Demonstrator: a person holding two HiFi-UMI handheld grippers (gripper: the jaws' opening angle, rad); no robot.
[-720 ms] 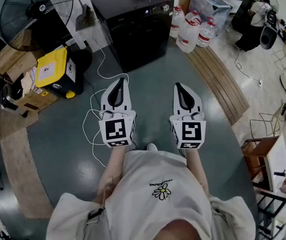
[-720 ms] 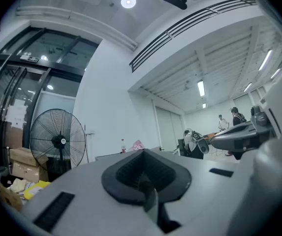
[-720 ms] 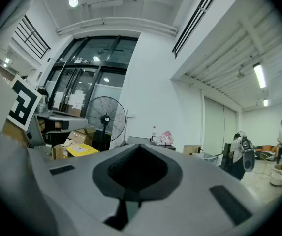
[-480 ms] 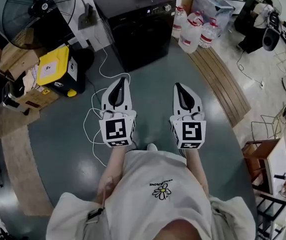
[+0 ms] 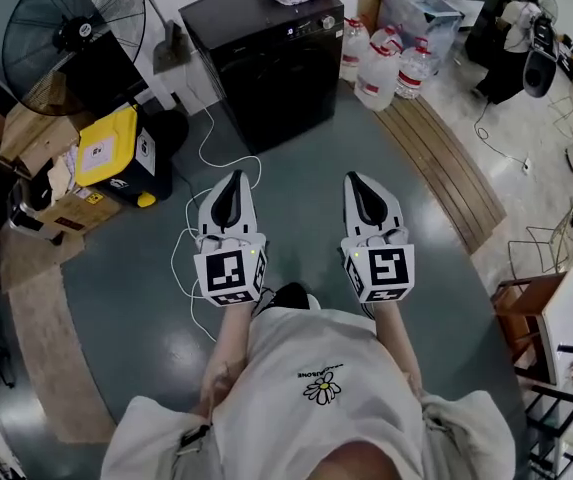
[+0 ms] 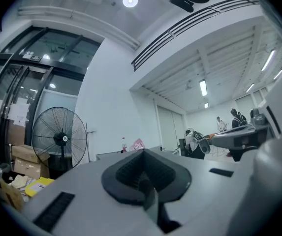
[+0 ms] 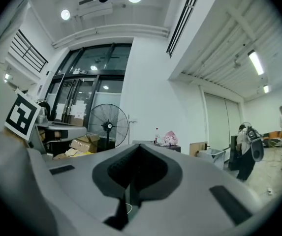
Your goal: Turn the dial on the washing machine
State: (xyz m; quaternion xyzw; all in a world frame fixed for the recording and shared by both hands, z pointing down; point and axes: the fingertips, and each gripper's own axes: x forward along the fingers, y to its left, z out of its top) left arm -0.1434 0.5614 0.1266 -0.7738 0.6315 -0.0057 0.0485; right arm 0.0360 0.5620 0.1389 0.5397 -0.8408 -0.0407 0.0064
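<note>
Black washing machine ahead between fan and water bottles; left gripper, right gripper closed (both empty)

Black washing machine; yellow box; grey-green floor.

The left forearm and right forearm reach forward side by side at mid-frame. The left gripper and right gripper point level, each with its jaws closed together.

Nothing here I can read
The print on my shirt and the label on the yellow box are too small.
</note>
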